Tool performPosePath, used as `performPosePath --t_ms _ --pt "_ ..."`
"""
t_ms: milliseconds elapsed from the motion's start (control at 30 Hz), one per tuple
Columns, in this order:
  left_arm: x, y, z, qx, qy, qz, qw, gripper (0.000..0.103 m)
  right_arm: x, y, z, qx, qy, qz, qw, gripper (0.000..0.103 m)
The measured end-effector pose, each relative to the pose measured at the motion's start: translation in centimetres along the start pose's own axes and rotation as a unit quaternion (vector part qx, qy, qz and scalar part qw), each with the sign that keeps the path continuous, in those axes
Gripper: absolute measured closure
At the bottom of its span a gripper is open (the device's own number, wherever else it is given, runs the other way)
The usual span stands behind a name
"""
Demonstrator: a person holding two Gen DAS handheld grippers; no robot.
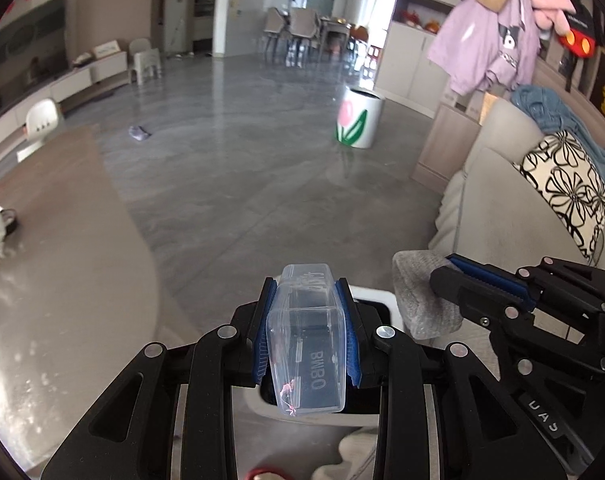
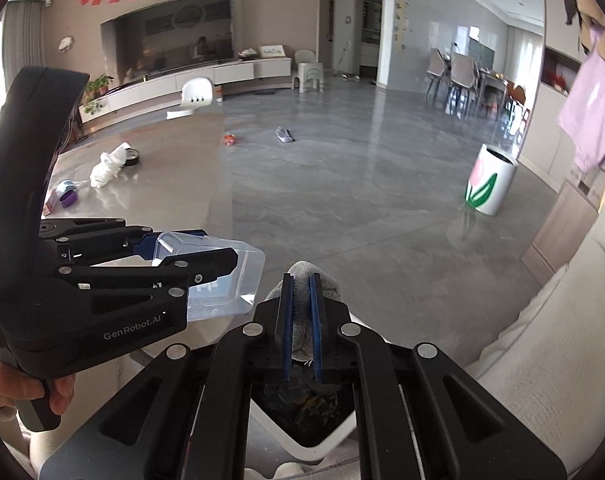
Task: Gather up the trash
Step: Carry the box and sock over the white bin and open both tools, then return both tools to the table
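Observation:
My left gripper [image 1: 306, 332] is shut on a clear plastic container [image 1: 304, 344], holding it over a white trash bin [image 1: 372, 292] with a dark inside. In the right wrist view the left gripper [image 2: 206, 248] and its clear container [image 2: 226, 280] sit at the left. My right gripper [image 2: 301, 320] is shut on a grey foam piece [image 2: 312, 280], held above the white bin [image 2: 314, 436], which has dark trash inside. In the left wrist view the right gripper [image 1: 458, 276] and its grey foam [image 1: 418, 292] are at the right.
A grey table [image 2: 162, 168] at left carries a white crumpled wrapper [image 2: 108, 168], a black round object and purple items [image 2: 64, 196]. A white tulip-print bin [image 2: 488, 184] stands on the floor. A purple-grey item [image 2: 284, 135] and an orange item [image 2: 229, 139] lie on the floor. A beige sofa [image 1: 502, 208] is at right.

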State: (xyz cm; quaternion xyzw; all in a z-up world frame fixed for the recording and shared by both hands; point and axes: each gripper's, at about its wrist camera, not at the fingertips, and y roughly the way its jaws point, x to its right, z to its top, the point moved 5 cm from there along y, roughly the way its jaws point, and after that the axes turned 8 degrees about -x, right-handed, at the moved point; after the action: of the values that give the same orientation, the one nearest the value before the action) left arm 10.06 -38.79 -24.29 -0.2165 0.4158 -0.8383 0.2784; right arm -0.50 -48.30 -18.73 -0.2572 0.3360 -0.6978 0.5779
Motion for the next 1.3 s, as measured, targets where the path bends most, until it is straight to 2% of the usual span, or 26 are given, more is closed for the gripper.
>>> performPosePath --t_ms 67,100,133,167,200,300,367,600,900,933,967,1033,1067,1133,1300 --pt "0.5 0.7 0.0 -0.009 0.004 -0.009 0.9999 0.072 1.0 0.5 -0.4 -0.003 0.007 -0.004 1.000 0.094" --pt "1.1 1.6 0.0 -0.027 0.011 -0.021 0.9994 0.055 1.4 0.7 -0.5 -0.004 0.011 -0.005 1.000 0.094" --pt "1.4 2.2 -0.1 -0.042 0.015 -0.018 0.9989 0.040 1.8 0.9 -0.7 -0.005 0.015 -0.008 1.000 0.093" --pt "1.2 2.8 -0.1 -0.051 0.009 0.006 0.9986 0.022 2.3 0.7 -1.0 -0.006 0.019 -0.009 1.000 0.094" --pt "0.8 3.6 -0.2 -0.062 0.000 0.025 0.9978 0.008 2.8 0.7 -1.1 -0.006 0.024 -0.010 1.000 0.094" --pt "0.3 4.2 -0.4 -0.065 -0.021 0.002 0.9977 0.006 4.0 1.1 -1.6 -0.010 0.035 -0.015 0.999 0.094" --pt "0.2 4.4 -0.6 -0.070 -0.022 0.002 0.9973 0.006 4.3 1.2 -1.9 -0.013 0.037 -0.017 0.999 0.094" --pt "0.1 3.2 -0.1 -0.049 0.001 0.041 0.9980 0.006 3.6 2.2 -1.7 -0.023 0.028 -0.011 0.999 0.094" --pt "-4.3 -0.8 0.6 -0.011 -0.007 0.117 0.9931 0.006 1.5 5.4 -1.7 -0.047 0.003 -0.002 0.999 0.093" --pt "-4.8 -1.2 0.6 -0.007 -0.011 0.123 0.9923 0.006 1.1 5.6 -1.7 -0.051 -0.005 -0.007 0.999 0.089" --pt "-5.5 -1.6 0.5 -0.005 -0.017 0.127 0.9918 0.006 0.8 6.2 -1.8 -0.065 -0.018 -0.015 0.998 0.065" --pt "-6.4 -2.2 0.4 -0.003 -0.027 0.129 0.9913 0.006 0.3 7.1 -2.0 -0.082 -0.042 -0.028 0.995 0.008" --pt "-7.1 -2.6 0.4 -0.001 -0.034 0.131 0.9908 0.006 0.2 7.4 -2.1 -0.087 -0.050 -0.032 0.994 0.004" --pt "-7.9 -3.2 0.2 0.003 -0.042 0.133 0.9902 0.006 -0.3 7.9 -2.3 -0.098 -0.061 -0.033 0.993 0.004" --pt "-10.9 -5.4 -0.8 0.016 -0.066 0.152 0.9861 0.006 -1.8 6.7 -1.0 -0.063 -0.068 -0.024 0.995 0.004"
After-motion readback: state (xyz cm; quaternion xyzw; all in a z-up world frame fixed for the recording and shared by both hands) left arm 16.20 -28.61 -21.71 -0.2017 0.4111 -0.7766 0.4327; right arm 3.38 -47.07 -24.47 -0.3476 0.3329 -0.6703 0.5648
